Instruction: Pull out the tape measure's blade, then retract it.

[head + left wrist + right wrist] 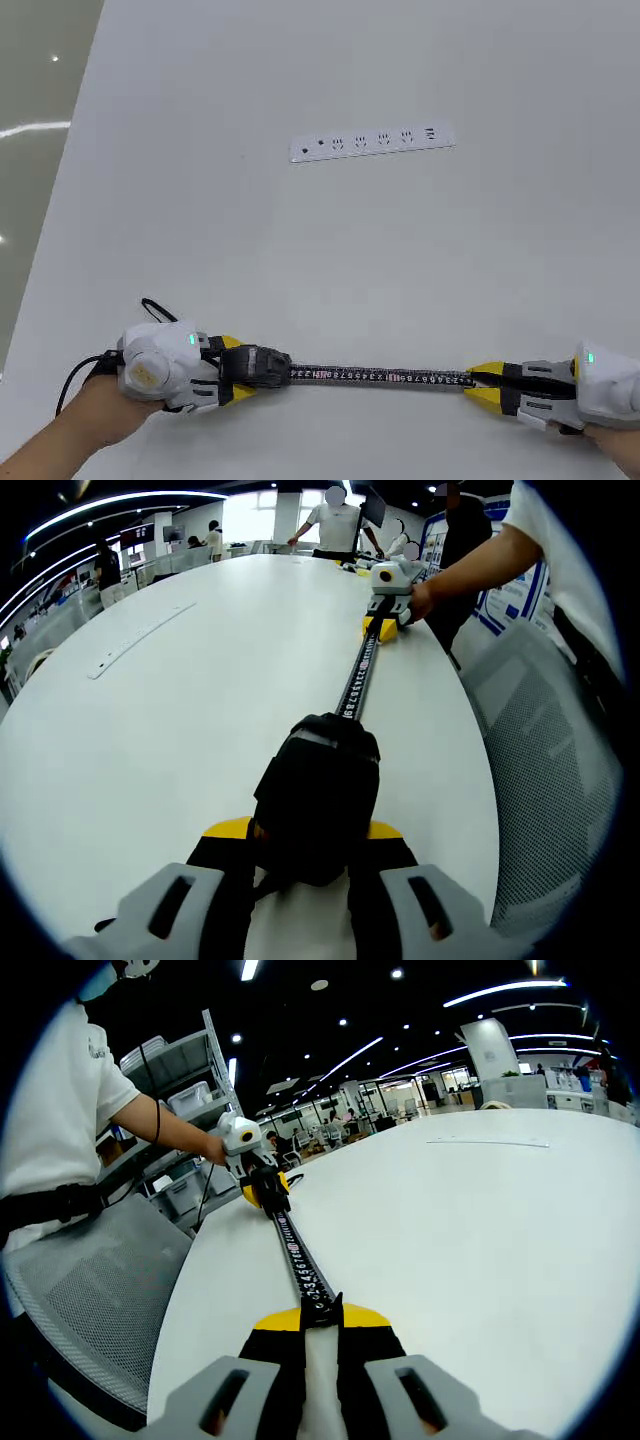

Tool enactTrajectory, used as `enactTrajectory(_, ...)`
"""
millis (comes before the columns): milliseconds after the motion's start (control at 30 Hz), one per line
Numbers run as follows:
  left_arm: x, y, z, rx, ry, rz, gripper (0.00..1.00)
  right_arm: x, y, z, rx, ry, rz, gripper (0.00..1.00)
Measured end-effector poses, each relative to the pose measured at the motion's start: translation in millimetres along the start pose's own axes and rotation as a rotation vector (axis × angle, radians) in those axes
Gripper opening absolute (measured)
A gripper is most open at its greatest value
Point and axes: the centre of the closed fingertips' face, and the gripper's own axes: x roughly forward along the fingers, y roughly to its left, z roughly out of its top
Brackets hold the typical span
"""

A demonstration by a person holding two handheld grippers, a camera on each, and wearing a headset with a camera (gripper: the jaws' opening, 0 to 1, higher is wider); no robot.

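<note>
A black tape measure case (pixel 256 366) lies at the table's near edge, held between the yellow-tipped jaws of my left gripper (pixel 236 369). In the left gripper view the case (pixel 318 795) sits right between the jaws of the left gripper (pixel 310 832). Its dark, numbered blade (pixel 380 376) runs out to the right, flat along the table. My right gripper (pixel 480 386) is shut on the blade's end. From the right gripper view, the blade (pixel 298 1258) stretches from the right gripper (pixel 320 1317) to the far case (pixel 266 1192).
A white power strip (pixel 372 141) lies on the white table (pixel 330 230) farther back. A black cable (pixel 152 307) trails behind the left gripper. The table's left edge drops to a grey floor. A mesh chair (pixel 545 760) stands beside the table; people stand at the far end.
</note>
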Motion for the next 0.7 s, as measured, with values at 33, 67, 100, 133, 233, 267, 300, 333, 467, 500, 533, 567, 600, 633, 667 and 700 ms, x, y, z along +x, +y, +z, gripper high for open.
enactTrajectory(33,-0.3,-0.4,0.6,0.001,-0.001,0.001,0.32,-1.4,0.0,-0.8,0.0,0.001,0.0,0.08)
enactTrajectory(67,-0.4,-0.5,0.8,0.002,-0.001,0.001,0.32,-1.7,0.0,-1.1,-0.001,0.001,-0.001,0.08)
enactTrajectory(100,-0.5,-0.6,1.0,0.001,-0.001,0.002,0.32,-2.2,-0.3,-1.2,0.0,0.001,-0.002,0.08)
enactTrajectory(133,-0.4,-0.6,1.1,0.001,-0.002,0.002,0.32,-2.9,-0.8,-1.6,0.004,0.0,-0.002,0.08)
enactTrajectory(233,-0.6,-0.8,1.9,0.0,-0.003,0.003,0.32,-3.9,-1.8,-2.1,0.0,-0.001,-0.01,0.08)
enactTrajectory(267,-0.6,-0.7,1.9,-0.001,-0.004,0.003,0.32,-4.3,-2.0,-2.3,0.004,-0.003,-0.012,0.08)
enactTrajectory(300,-0.2,-0.4,1.5,-0.001,-0.005,0.002,0.32,-4.3,-2.4,-2.3,0.008,-0.005,-0.013,0.08)
enactTrajectory(333,0.0,-0.2,1.4,-0.003,-0.007,0.003,0.32,-3.9,-3.1,-1.8,0.01,-0.007,-0.017,0.08)
enactTrajectory(467,-0.1,-0.6,1.5,0.002,-0.005,0.005,0.32,-3.4,-2.5,-1.5,0.002,-0.002,-0.02,0.09)
enactTrajectory(500,-0.1,-0.8,1.6,0.003,-0.004,0.006,0.32,-3.2,-2.3,-1.4,-0.003,0.001,-0.021,0.09)
enactTrajectory(533,-0.1,-1.0,1.7,0.004,-0.003,0.007,0.32,-3.1,-2.2,-1.5,-0.002,0.001,-0.02,0.09)
enactTrajectory(567,-0.1,-1.0,1.7,0.006,-0.003,0.007,0.32,-3.1,-2.0,-1.6,-0.002,0.001,-0.02,0.09)
enactTrajectory(600,-0.1,-0.9,1.7,0.006,-0.003,0.007,0.32,-3.0,-1.7,-1.5,-0.005,0.003,-0.02,0.1)
enactTrajectory(633,-0.2,-1.0,1.7,0.007,-0.003,0.007,0.32,-2.4,-0.6,-1.5,-0.005,0.007,-0.017,0.1)
enactTrajectory(667,-0.3,-1.0,1.8,0.008,-0.003,0.006,0.32,-2.3,-0.2,-1.7,-0.005,0.009,-0.016,0.1)
enactTrajectory(700,-0.4,-1.3,2.1,0.008,-0.003,0.006,0.32,-2.8,-0.4,-1.9,-0.003,0.009,-0.018,0.1)
